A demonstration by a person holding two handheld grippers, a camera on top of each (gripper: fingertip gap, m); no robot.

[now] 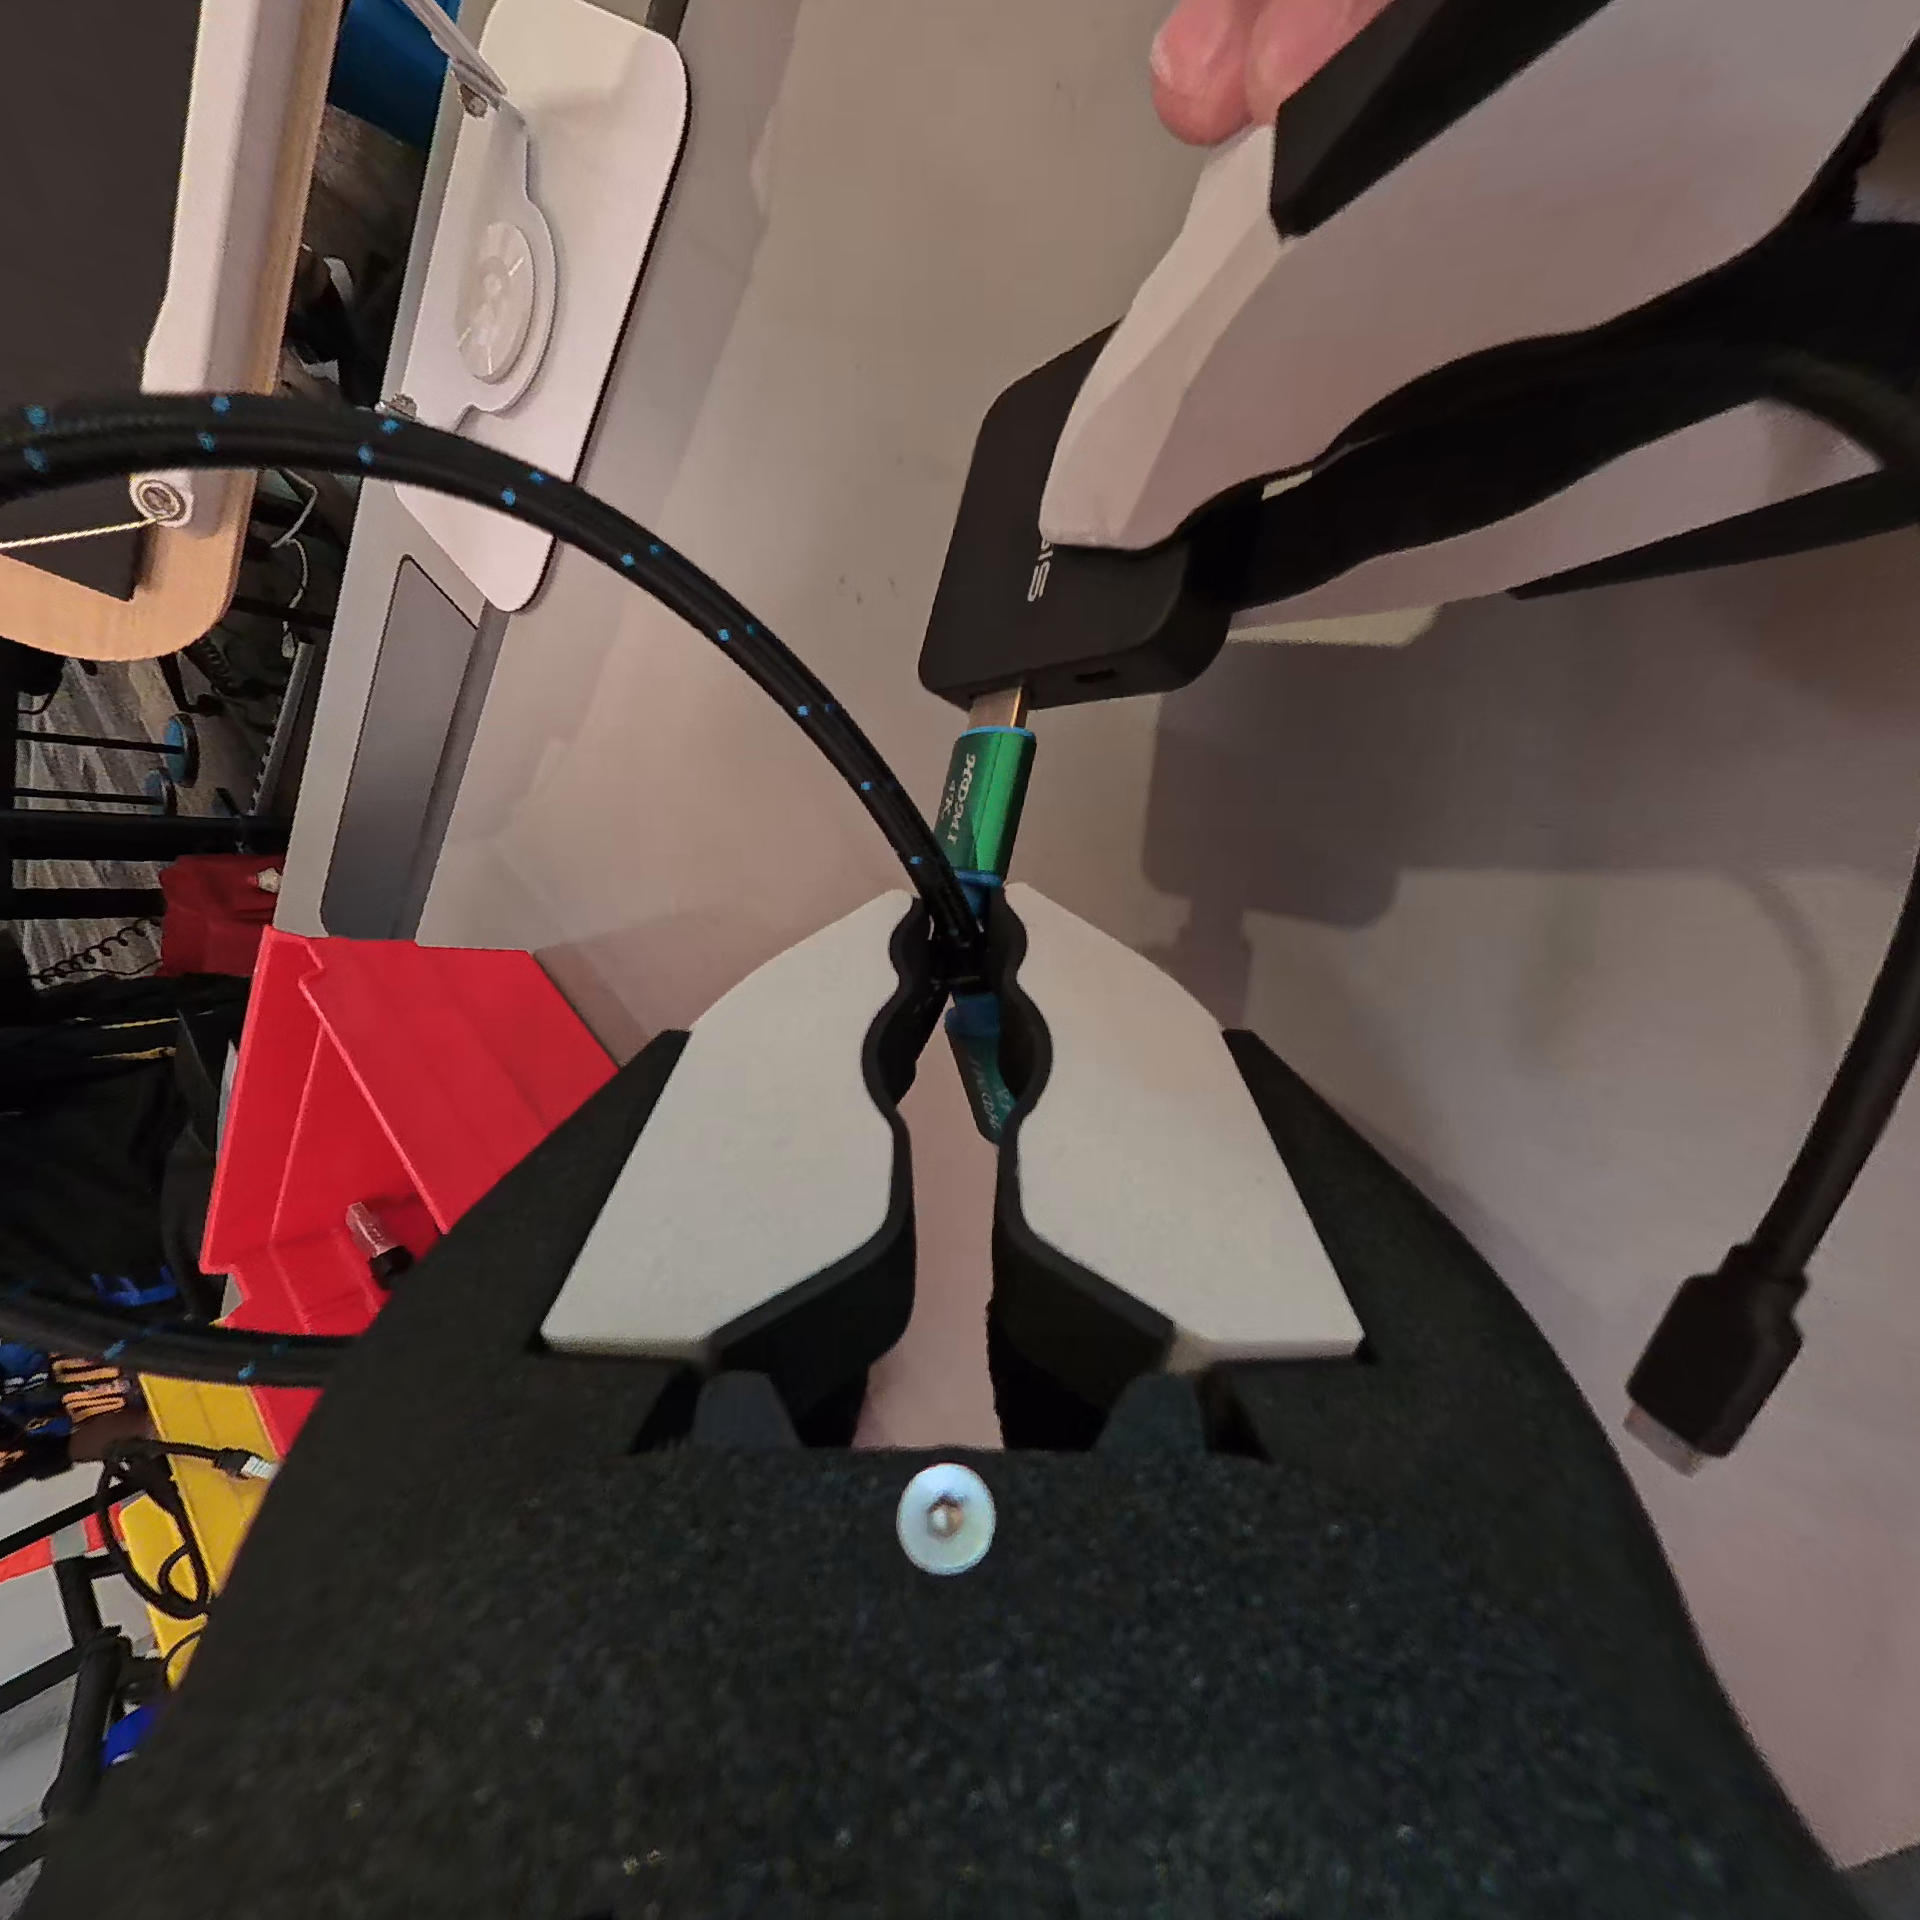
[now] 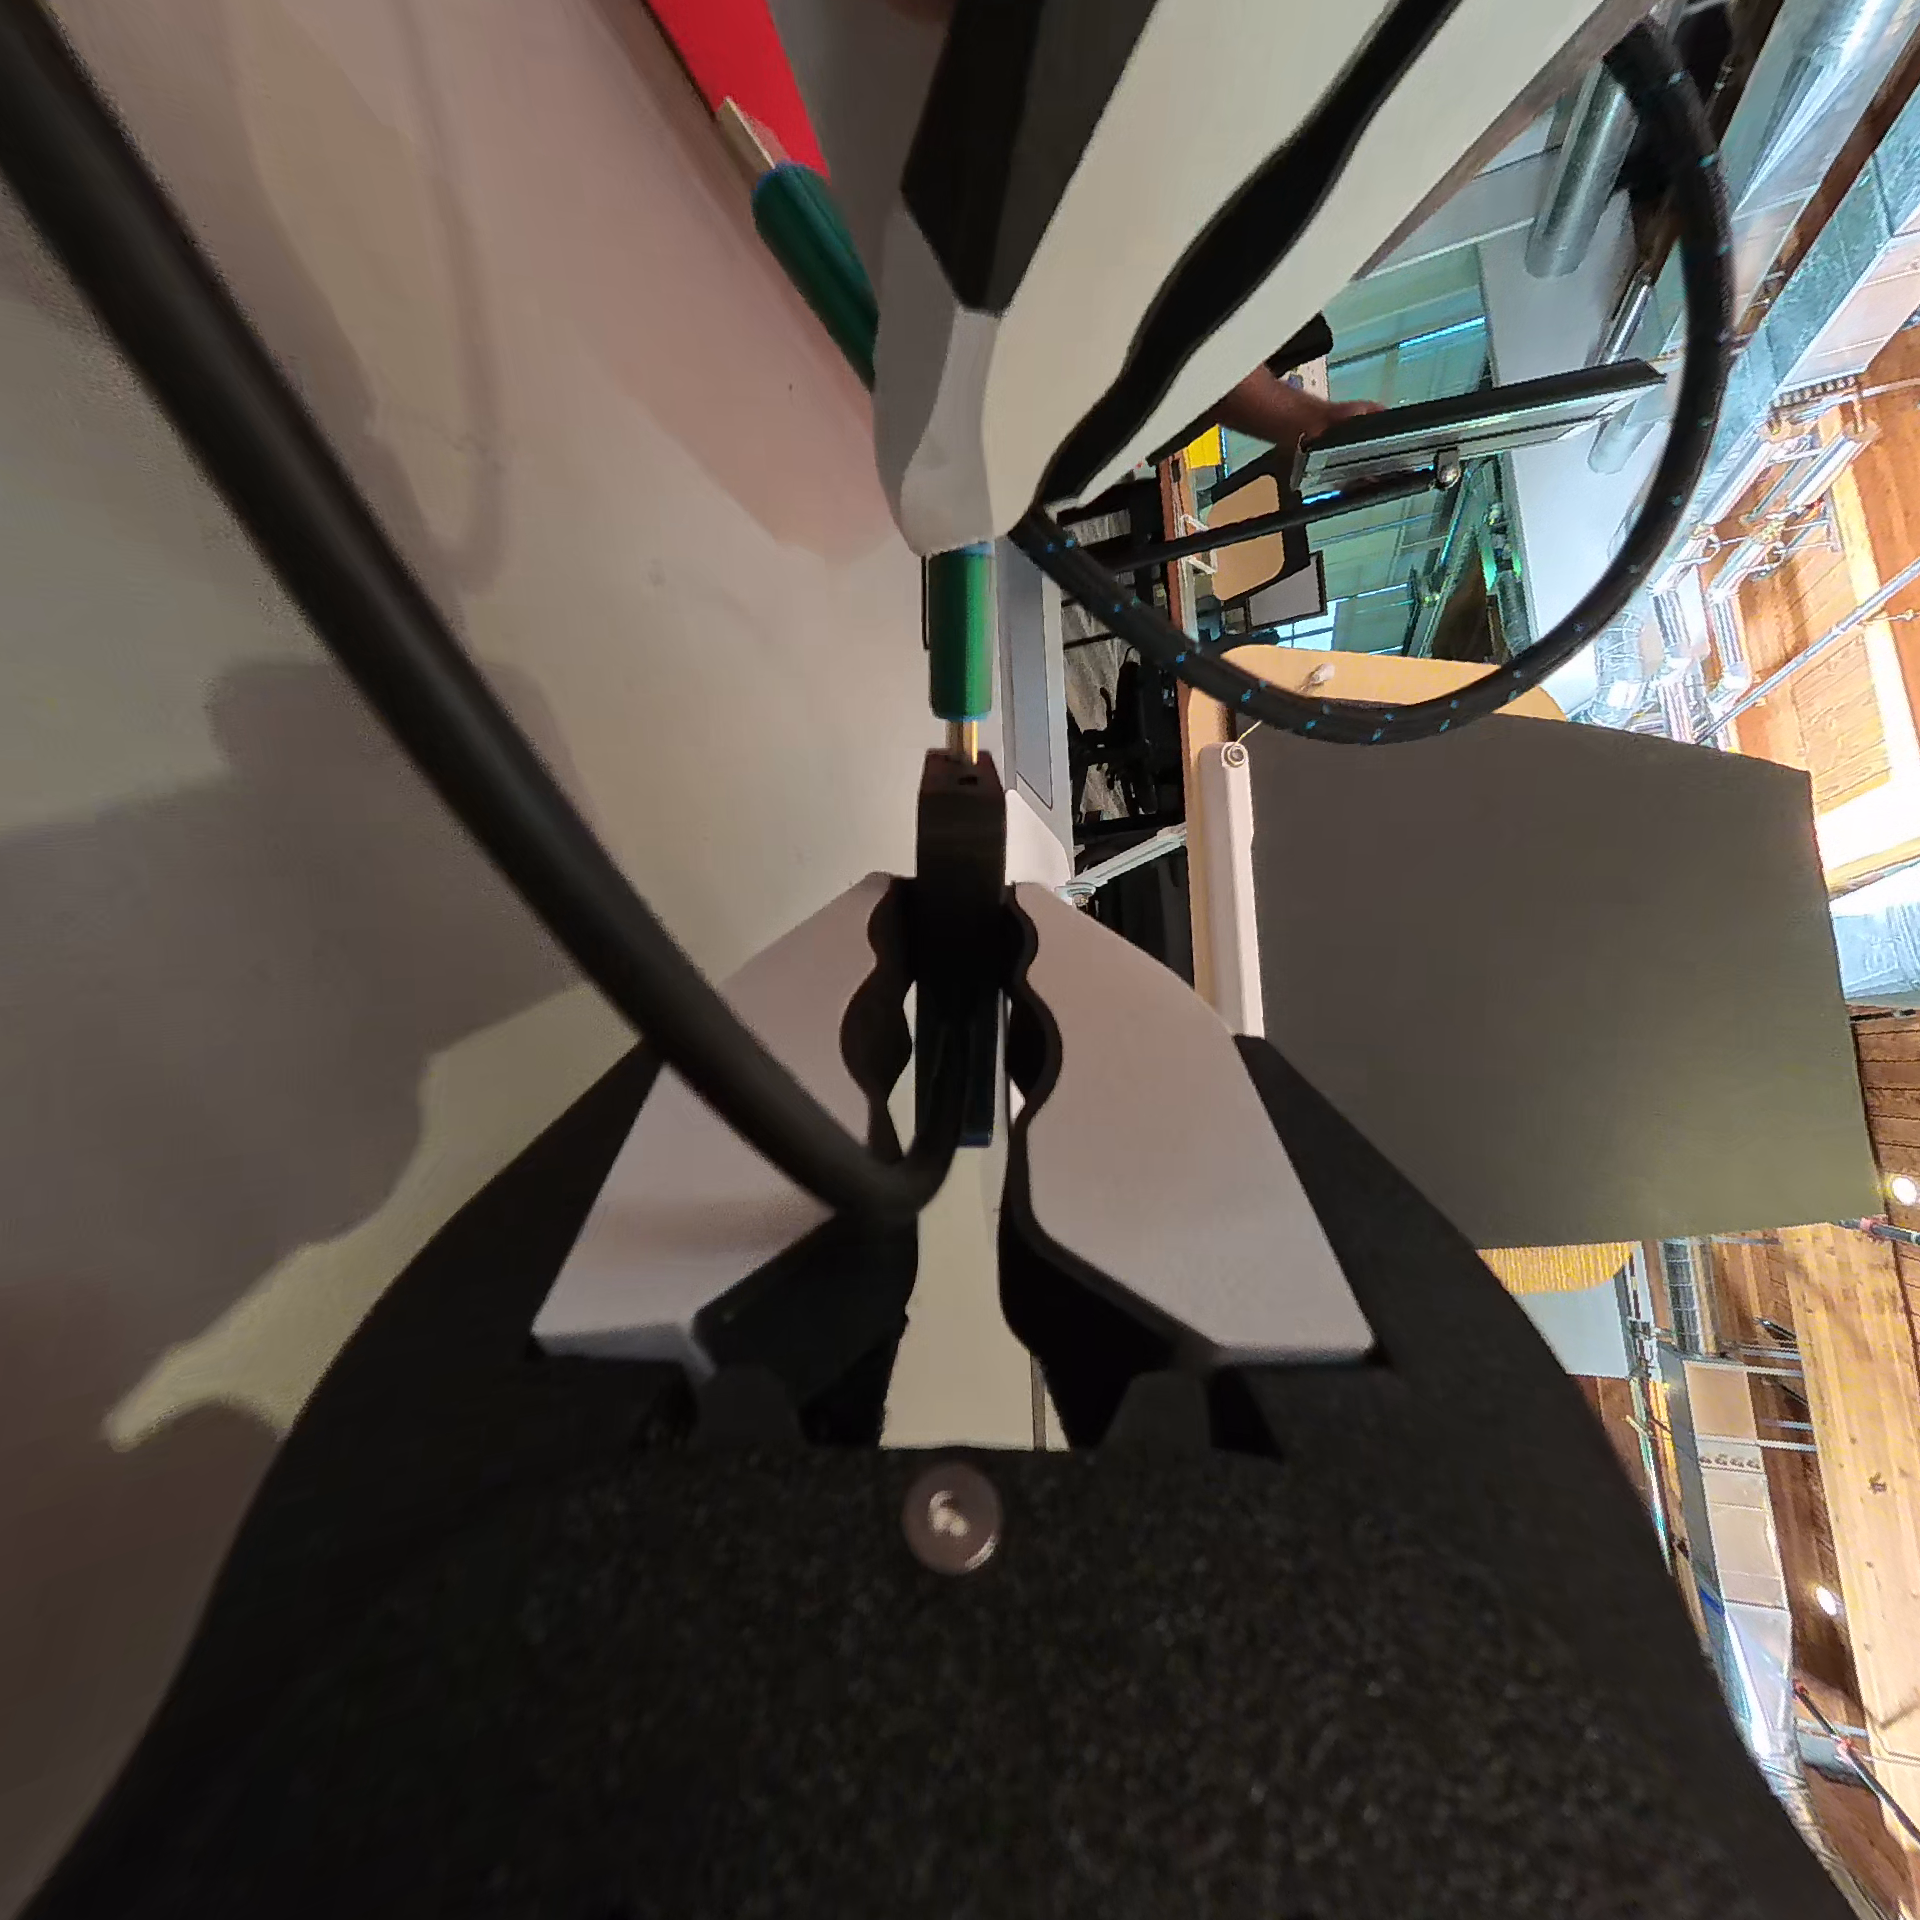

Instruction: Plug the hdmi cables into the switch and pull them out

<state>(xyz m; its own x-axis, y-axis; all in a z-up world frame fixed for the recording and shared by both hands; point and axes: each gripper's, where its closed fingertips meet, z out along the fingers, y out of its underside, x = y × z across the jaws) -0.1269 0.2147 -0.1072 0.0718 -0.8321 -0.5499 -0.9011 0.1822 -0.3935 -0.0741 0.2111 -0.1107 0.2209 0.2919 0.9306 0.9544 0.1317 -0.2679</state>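
White tabletop (image 1: 1455, 987) beside red bins (image 1: 395, 1091); wooden chair (image 2: 1455, 935) beyond.

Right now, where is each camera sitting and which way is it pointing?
Left wrist view: on the left gripper, facing along its fingers at the green plug meeting the black switch; the right gripper and fingertips show beyond.
Right wrist view: on the right gripper, facing the switch edge-on; the left gripper shows above.
Shared: plug, switch, braided cable.

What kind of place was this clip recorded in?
Probably an open workshop or lab-style office: a white worktable, red storage bins beside it, wood-backed chairs behind, and exposed metal ductwork overhead.
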